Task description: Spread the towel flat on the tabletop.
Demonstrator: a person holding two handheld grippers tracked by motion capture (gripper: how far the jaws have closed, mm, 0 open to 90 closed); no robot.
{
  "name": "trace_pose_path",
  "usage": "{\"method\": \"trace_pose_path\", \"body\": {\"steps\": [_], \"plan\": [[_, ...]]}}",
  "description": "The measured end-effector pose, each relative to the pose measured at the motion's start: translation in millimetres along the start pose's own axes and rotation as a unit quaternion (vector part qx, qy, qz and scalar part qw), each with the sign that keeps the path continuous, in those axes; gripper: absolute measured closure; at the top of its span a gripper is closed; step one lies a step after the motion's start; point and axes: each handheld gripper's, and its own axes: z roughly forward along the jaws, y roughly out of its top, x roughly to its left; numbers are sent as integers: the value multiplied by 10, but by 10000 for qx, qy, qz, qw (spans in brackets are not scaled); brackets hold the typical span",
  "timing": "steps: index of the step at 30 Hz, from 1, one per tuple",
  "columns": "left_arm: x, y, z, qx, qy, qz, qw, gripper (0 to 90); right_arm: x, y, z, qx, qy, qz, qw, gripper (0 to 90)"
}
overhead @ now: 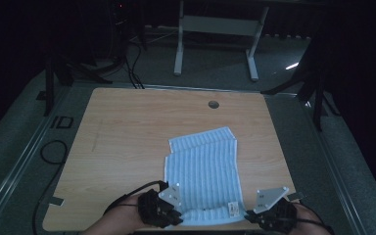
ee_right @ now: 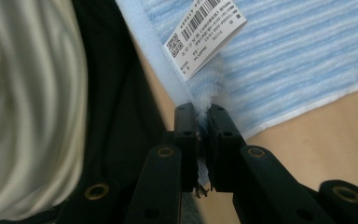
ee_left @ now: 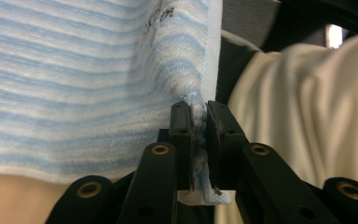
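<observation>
The left gripper (ee_left: 198, 109) has its two black jaws pressed together on a pinch of the light blue striped terry towel (overhead: 203, 171), at the near left corner. The right gripper (ee_right: 203, 112) is closed in the same way on the near right corner, just beside the white paper tag with a barcode (ee_right: 205, 32). The towel lies on the wooden table (overhead: 127, 137), near its front edge, and the far part is already folded over a little crookedly. I judge the step is a fold: both corners are gripped. The next move calls for lifting both corners together and keeping the edge straight.
</observation>
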Motion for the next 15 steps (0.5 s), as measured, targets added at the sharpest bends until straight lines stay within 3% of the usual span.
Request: {"method": "trace_pose_path", "body": {"steps": [1,2,4,6,8,10,12,15], "plan": [[-49,-11,36,69,-252,82,9996,781,35,-43,-2,-11,127,86,9999,819],[-92,-15,64,117,-363,131,9992,749,70,-85,6,27,242,91,9997,777],[-119,-9,74,192,-301,221,9991,671,114,-146,27,102,345,74,9993,665],[-29,-3,30,126,-67,97,9999,657,76,-165,29,119,228,153,9996,662],[122,-4,-33,51,94,-62,9999,655,-15,-154,20,15,51,253,9997,675],[285,5,-78,45,419,-153,9990,672,-113,-115,41,-85,-74,307,9995,730],[498,20,-115,-66,593,-326,9977,685,-204,-58,113,-158,-59,375,9992,762],[885,51,-136,-169,1004,-661,9926,706,-275,46,287,-115,-34,303,9995,785]]}}
